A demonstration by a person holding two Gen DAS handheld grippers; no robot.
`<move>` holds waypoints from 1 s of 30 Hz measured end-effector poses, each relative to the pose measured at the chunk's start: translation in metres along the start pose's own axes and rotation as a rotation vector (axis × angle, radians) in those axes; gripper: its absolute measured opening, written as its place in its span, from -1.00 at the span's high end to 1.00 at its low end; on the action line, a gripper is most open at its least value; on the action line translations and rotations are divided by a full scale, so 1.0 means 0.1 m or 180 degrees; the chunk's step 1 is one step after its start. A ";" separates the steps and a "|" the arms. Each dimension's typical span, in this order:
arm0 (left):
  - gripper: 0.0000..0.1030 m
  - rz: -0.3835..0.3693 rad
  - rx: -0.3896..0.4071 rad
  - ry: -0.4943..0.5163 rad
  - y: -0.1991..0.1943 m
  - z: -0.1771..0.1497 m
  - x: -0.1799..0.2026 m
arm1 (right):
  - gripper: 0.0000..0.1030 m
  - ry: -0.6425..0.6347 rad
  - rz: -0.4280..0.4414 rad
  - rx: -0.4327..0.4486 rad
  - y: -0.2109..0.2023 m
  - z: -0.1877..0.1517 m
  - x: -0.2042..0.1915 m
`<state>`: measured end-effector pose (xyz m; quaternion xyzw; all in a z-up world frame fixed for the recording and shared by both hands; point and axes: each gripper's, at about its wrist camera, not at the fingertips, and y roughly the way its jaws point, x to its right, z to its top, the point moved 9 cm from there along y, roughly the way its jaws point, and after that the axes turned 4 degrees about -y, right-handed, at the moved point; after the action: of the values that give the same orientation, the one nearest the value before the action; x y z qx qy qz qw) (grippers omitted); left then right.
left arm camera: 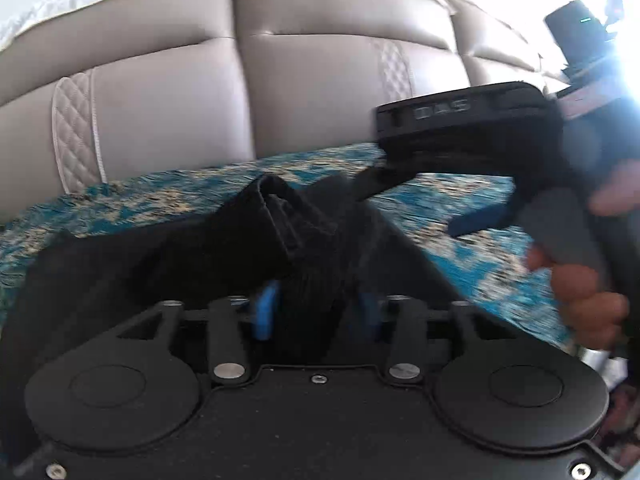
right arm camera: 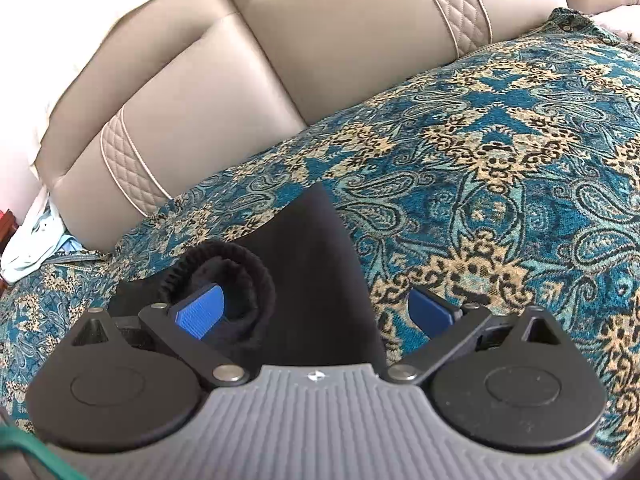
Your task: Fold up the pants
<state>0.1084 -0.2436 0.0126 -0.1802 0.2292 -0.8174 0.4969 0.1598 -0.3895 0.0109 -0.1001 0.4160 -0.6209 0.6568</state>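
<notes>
Left claw [left arm camera: 316, 312] is clamped on the black pants [left arm camera: 208, 256], bunched just ahead on the patterned sofa cover [left arm camera: 460, 208]; right claw [right arm camera: 316, 312] gapes wide over the elastic waistband [right arm camera: 240, 268], left finger inside.

A teal paisley cover [right arm camera: 500, 152] spreads over the beige leather sofa [right arm camera: 280, 40]; pale cloth [right arm camera: 28, 248] is bunched at its left edge.

Pretty clearly someone's living room at home. There's a big beige leather sofa [right arm camera: 280, 60] with quilted diamond-stitch strips on the back cushions, and the seat is covered with a teal and gold paisley throw [right arm camera: 500, 168]. Some light cloth [right arm camera: 28, 248] is bunched at the sofa's end. Bright daylight on one side.
</notes>
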 end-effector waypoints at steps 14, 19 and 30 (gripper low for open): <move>-0.10 0.0336 0.0312 -0.0146 -0.82 0.25 -1.00 | -1.00 -0.1217 -0.0319 0.0346 0.17 -0.14 -0.66; 0.29 0.0878 0.0138 -0.0271 -0.49 0.31 -1.67 | -1.00 -0.1350 -0.0277 0.0295 0.35 -0.14 -0.80; 0.35 0.0863 -0.0138 -0.0599 0.11 0.10 -2.19 | -1.00 -0.1273 -0.0342 0.0260 0.61 -0.13 -0.84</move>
<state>0.2179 -0.0542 -0.0002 -0.2339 0.2214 -0.7172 0.6179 0.2057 -0.2965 -0.0015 -0.2168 0.2459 -0.6391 0.6958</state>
